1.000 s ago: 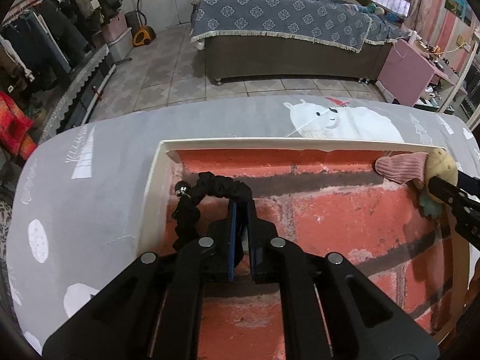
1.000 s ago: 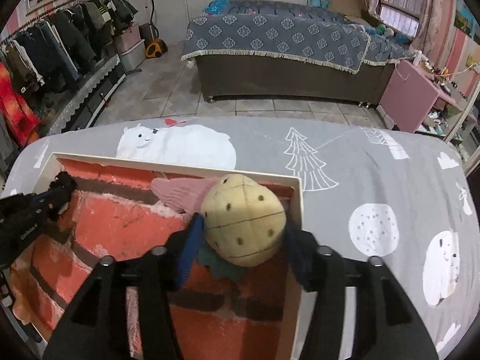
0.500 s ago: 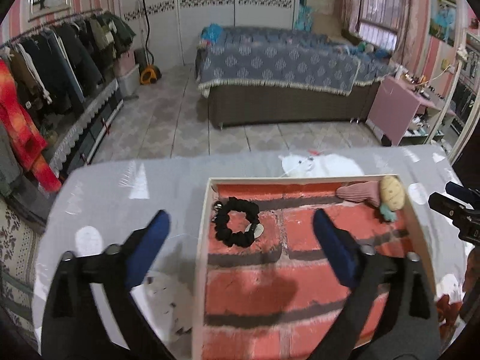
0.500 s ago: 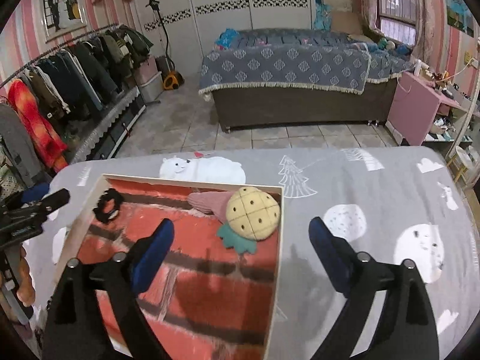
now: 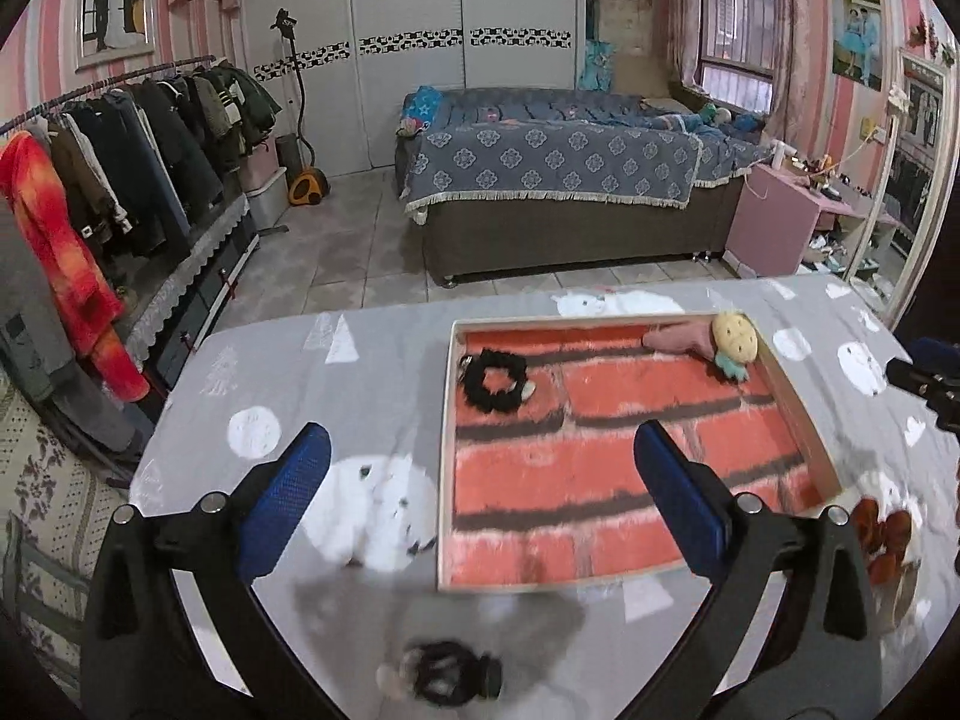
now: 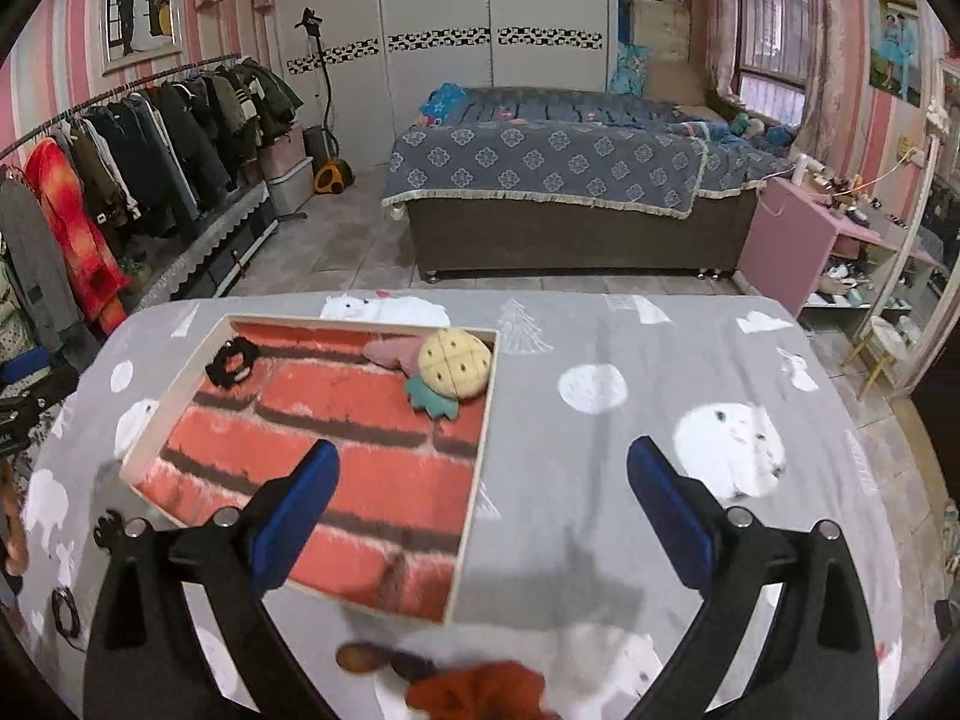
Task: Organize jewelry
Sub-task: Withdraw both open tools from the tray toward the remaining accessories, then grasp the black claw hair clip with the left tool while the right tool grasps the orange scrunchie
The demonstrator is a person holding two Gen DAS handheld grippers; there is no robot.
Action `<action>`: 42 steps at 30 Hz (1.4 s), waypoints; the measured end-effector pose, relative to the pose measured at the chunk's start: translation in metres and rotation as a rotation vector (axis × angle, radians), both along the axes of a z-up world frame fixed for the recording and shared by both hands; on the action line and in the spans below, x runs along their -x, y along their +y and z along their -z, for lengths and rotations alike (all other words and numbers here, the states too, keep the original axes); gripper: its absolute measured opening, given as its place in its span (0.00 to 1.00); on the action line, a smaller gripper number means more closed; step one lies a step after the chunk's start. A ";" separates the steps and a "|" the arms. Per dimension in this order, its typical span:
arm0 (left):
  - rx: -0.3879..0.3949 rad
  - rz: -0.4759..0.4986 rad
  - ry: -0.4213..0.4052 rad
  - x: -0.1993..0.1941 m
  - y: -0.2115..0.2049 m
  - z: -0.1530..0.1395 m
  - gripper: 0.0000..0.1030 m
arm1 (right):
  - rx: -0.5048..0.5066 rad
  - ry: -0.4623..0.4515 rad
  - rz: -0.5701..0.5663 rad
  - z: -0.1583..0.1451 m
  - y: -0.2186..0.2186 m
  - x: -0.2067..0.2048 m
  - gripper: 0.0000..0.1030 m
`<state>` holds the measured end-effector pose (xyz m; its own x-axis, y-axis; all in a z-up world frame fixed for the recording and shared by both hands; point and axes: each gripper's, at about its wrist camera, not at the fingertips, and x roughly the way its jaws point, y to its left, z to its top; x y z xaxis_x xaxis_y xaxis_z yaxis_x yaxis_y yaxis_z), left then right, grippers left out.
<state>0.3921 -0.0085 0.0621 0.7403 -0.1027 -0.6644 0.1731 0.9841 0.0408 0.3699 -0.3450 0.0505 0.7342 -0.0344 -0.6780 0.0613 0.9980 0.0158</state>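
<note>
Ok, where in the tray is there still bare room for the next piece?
The tray is bare across its middle and near half. Its far left corner holds the black scrunchie, its far right corner the pineapple plush clip. Loose pieces crowd the table's near edge.

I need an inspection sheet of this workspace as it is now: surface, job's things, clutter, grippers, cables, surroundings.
Surface: table with grey printed cloth.
Job's things: shallow tray with brick-print lining; black scrunchie in its far left corner, pineapple plush clip in its far right corner.
Clutter: black hair tie, orange-red accessory and another red piece on the cloth outside the tray, near edge.
Grippers: left gripper and right gripper have just been opening; fingers wide apart, nothing between them.
Cables: nothing seen.
Surroundings: bed, clothes rack.
</note>
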 end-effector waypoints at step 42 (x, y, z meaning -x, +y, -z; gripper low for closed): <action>0.093 -0.054 0.032 0.083 0.030 0.060 0.95 | 0.050 -0.023 0.088 0.071 -0.005 0.098 0.96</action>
